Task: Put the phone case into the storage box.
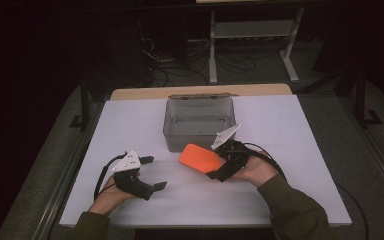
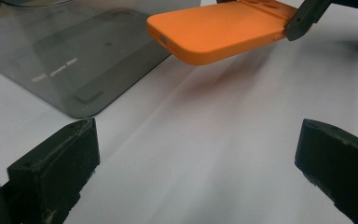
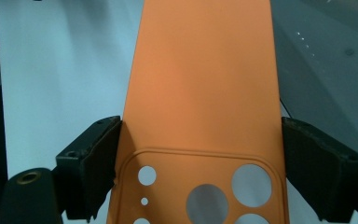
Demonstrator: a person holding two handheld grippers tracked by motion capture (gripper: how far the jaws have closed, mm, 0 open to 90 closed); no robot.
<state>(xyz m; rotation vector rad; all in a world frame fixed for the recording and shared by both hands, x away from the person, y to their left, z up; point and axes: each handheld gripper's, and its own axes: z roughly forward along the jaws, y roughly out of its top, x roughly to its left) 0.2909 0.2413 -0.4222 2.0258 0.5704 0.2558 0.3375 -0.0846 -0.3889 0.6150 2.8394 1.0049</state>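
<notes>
On white surface (image 1: pixel 290 150), right of centre: orange phone case (image 1: pixel 199 158), held clear of the sheet, clamped at its camera-cutout end between jaws of right gripper (image 1: pixel 219 167), other end toward clear grey box (image 1: pixel 200 122) just beside it. At near left: left gripper (image 1: pixel 156 172), jaws spread wide, holding nothing, well apart from case.
</notes>
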